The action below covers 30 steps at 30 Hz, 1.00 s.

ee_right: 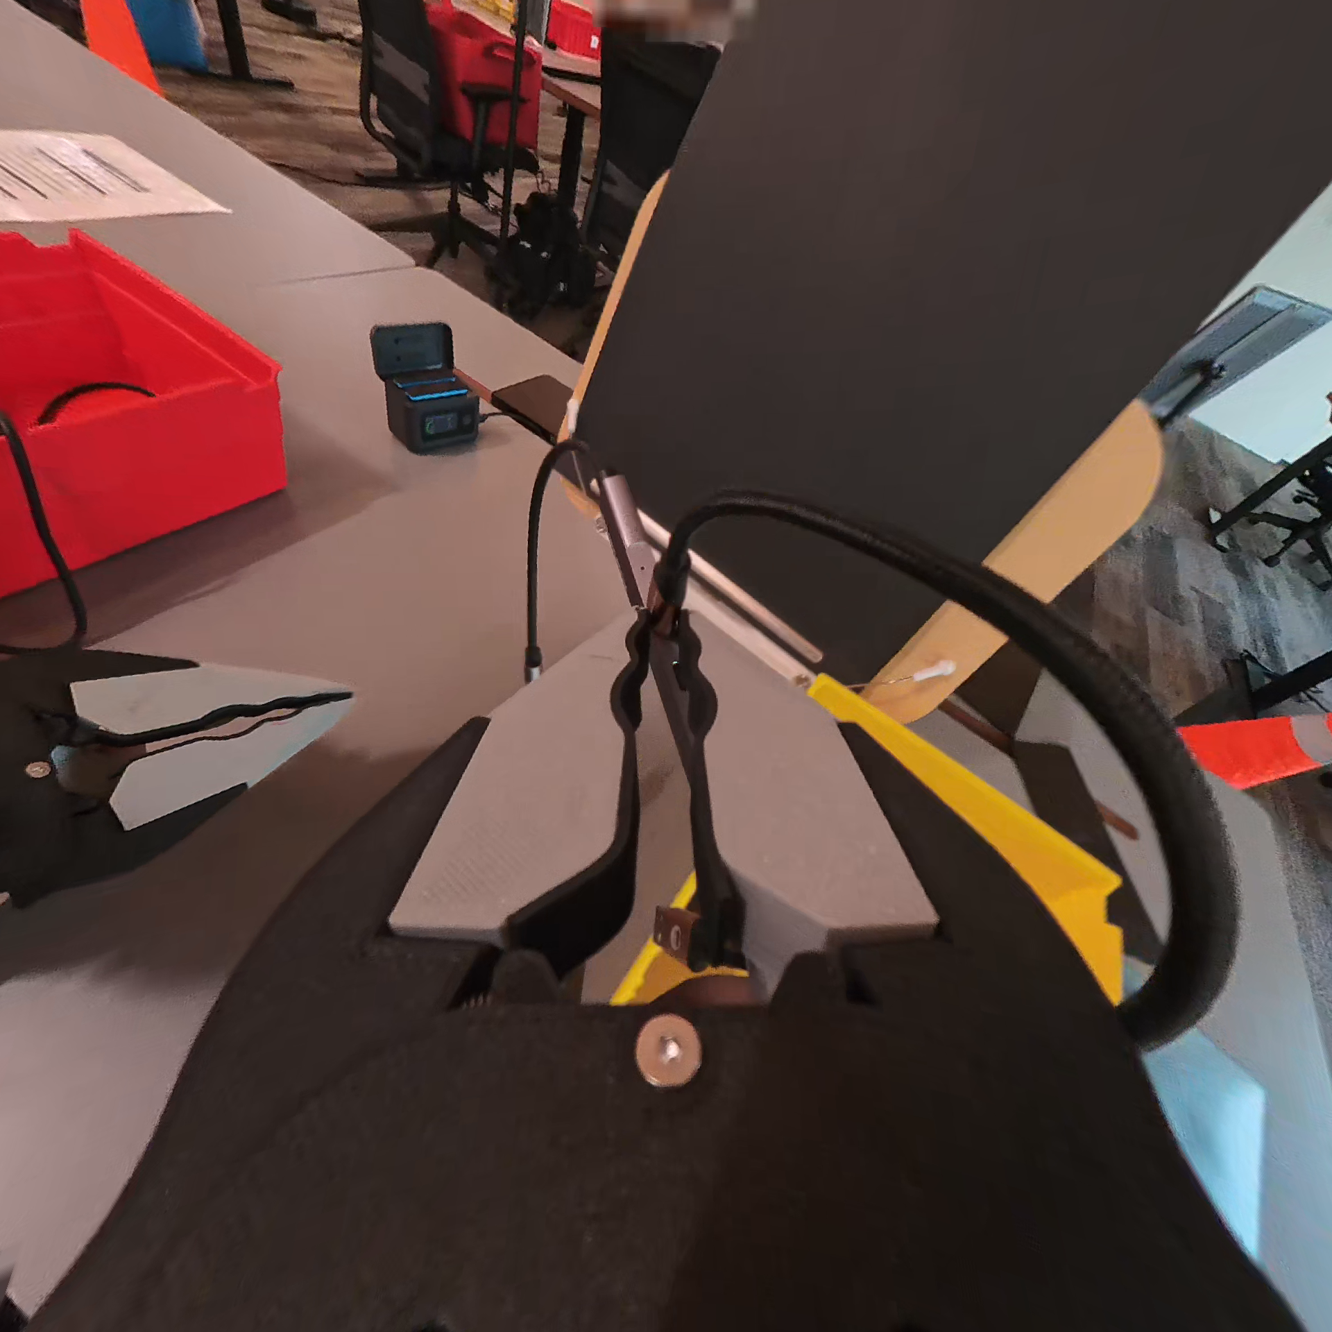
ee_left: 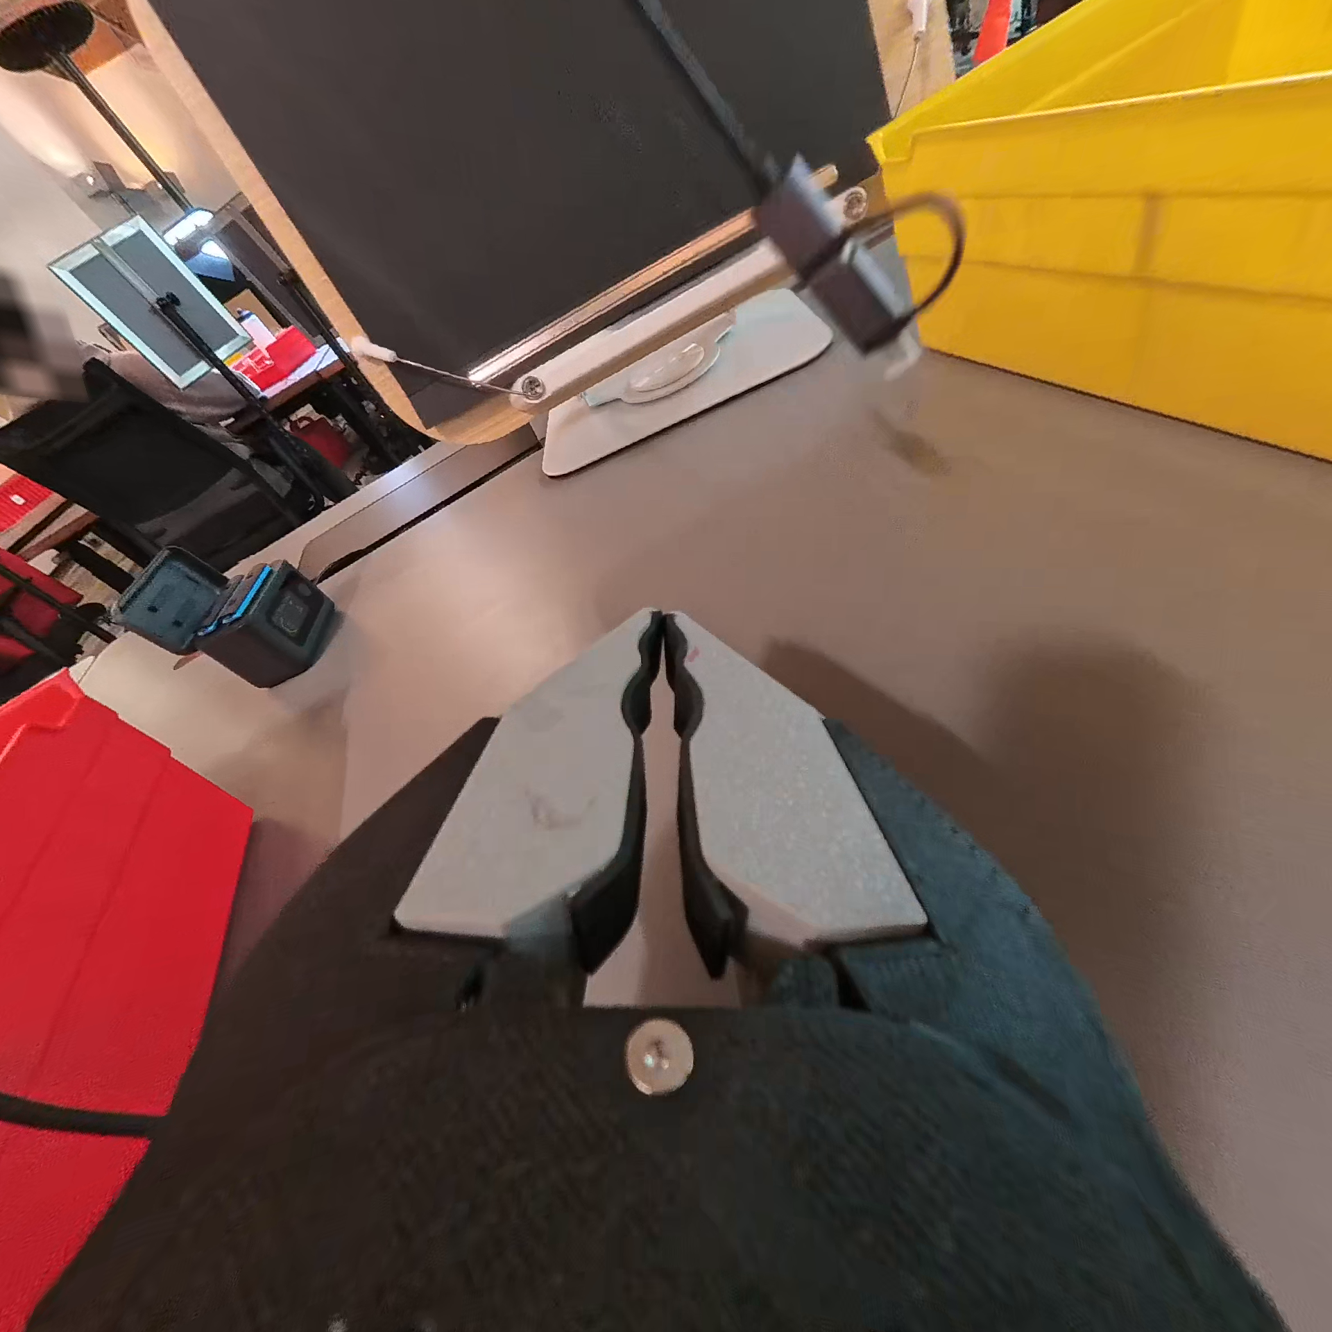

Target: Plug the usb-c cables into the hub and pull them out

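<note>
My right gripper (ee_right: 659,620) is shut on a black braided usb-c cable (ee_right: 1009,598) near its plug end. The cable runs back between the fingers and loops away to the right. A slim grey hub (ee_right: 623,519) sticks out past the fingertips, off the table. Its own short lead (ee_right: 533,548) hangs down beside it. In the left wrist view the hub (ee_left: 829,252) is blurred in mid-air, with the black cable (ee_left: 692,72) and lead loop (ee_left: 951,238) attached. My left gripper (ee_left: 663,620) is shut and empty low over the table (ee_left: 937,576). It also shows at the left of the right wrist view (ee_right: 346,695).
A dark panel (ee_left: 468,180) on a silver stand (ee_left: 685,389) rises behind the hub. A yellow bin (ee_left: 1117,252) stands to the right, a red bin (ee_left: 108,901) to the left. A small dark charger case (ee_left: 274,627) sits open near the table's far edge. Spacing between my two grippers at the tips: around 20 cm. From either gripper's tips it is about 25 cm to the dark panel (ee_left: 468,180).
</note>
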### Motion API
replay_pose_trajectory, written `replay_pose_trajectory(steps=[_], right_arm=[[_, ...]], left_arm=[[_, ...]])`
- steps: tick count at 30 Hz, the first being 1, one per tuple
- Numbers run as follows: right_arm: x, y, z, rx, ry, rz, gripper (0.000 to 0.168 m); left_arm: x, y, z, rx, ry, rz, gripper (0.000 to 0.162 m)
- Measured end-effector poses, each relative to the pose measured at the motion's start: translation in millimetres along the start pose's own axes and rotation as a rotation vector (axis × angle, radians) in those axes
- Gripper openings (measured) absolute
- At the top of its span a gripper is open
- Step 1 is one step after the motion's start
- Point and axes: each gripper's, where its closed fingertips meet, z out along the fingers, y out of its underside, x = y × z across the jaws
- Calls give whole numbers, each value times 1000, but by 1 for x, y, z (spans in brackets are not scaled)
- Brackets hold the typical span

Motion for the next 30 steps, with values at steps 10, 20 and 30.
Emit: replay_pose_trajectory(steps=[10, 20, 30], right_arm=[[85, -10, -29, -61, 73, -52, 5], [132, 13, -44, -101, 125, -21, 5], [158, 36, -40, -134, 159, -15, 4]], left_arm=[[1, 0, 0, 0, 9, -2, 0], [3, 1, 1, -6, 17, 5, 0], [5, 0, 0, -1, 7, 35, 0]])
